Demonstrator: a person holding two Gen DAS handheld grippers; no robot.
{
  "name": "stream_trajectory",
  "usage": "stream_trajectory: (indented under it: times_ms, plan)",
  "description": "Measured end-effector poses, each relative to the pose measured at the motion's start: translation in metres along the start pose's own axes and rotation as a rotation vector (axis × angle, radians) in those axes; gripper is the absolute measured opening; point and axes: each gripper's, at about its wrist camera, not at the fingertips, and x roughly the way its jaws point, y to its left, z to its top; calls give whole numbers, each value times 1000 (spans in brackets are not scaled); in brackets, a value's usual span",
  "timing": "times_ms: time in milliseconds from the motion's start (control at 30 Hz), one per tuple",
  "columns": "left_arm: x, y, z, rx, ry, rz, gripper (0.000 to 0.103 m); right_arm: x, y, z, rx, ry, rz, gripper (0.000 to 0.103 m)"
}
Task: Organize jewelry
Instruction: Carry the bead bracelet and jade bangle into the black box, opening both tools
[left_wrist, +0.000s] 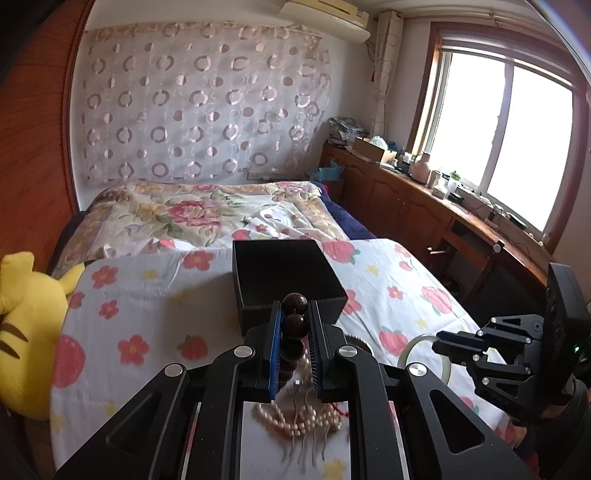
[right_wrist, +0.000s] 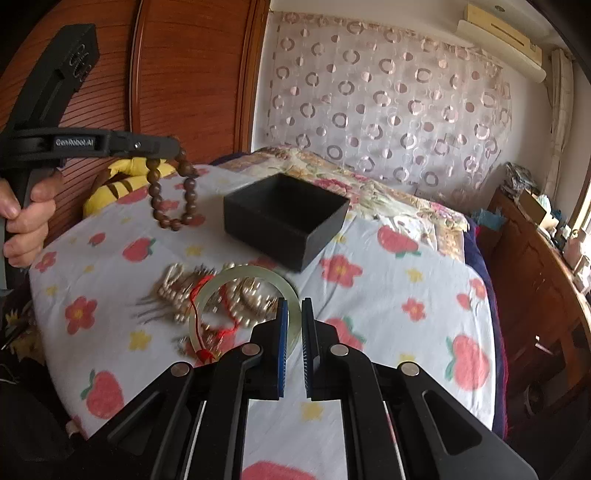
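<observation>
My left gripper (left_wrist: 294, 314) is shut on a brown bead bracelet (left_wrist: 293, 325) and holds it in the air just in front of an open black box (left_wrist: 284, 275). In the right wrist view the bracelet (right_wrist: 173, 195) hangs from the left gripper (right_wrist: 173, 147), left of the box (right_wrist: 286, 218). My right gripper (right_wrist: 293, 321) is shut on a pale green bangle (right_wrist: 236, 280), held above a pile of pearl strands (right_wrist: 192, 291) with a red cord (right_wrist: 201, 314). The bangle (left_wrist: 410, 349) and right gripper (left_wrist: 443, 343) also show in the left wrist view, with the pearls (left_wrist: 295, 417) below.
Everything lies on a floral sheet (right_wrist: 388, 295) over the bed. A yellow plush toy (left_wrist: 22, 332) sits at the left edge. A wooden wardrobe (right_wrist: 166, 74) stands behind, and a cluttered wooden counter (left_wrist: 424, 184) runs under the window at the right.
</observation>
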Motion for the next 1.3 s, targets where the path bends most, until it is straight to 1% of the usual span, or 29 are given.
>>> stream_trajectory:
  times_ms: [367,567,700,900,1100,1133,1200,1233,1300]
  plan:
    - [43,4,55,20,5,-12,12,31,-34,46,30,-46,10,8]
    - [71,10,75,23,21,-18,12,57,-48,72,27,-58,33,8]
    - [91,16,75,17,55,-21,12,77,-57,85,25,-50,52,8]
    - [124,24,64,10,129,-10,12,105,-63,95,21,-34,76,8]
    - [134,29,61,20,134,19,13,125,-65,103,18,-20,87,8]
    - [133,30,60,23,132,24,14,128,-64,104,17,-19,89,8]
    - [131,33,61,23,125,33,23,134,-62,107,12,-16,89,8]
    - [130,35,61,23,119,43,29,138,-61,108,9,-13,89,8]
    - [128,39,60,31,109,71,33,146,-58,111,7,-7,89,8]
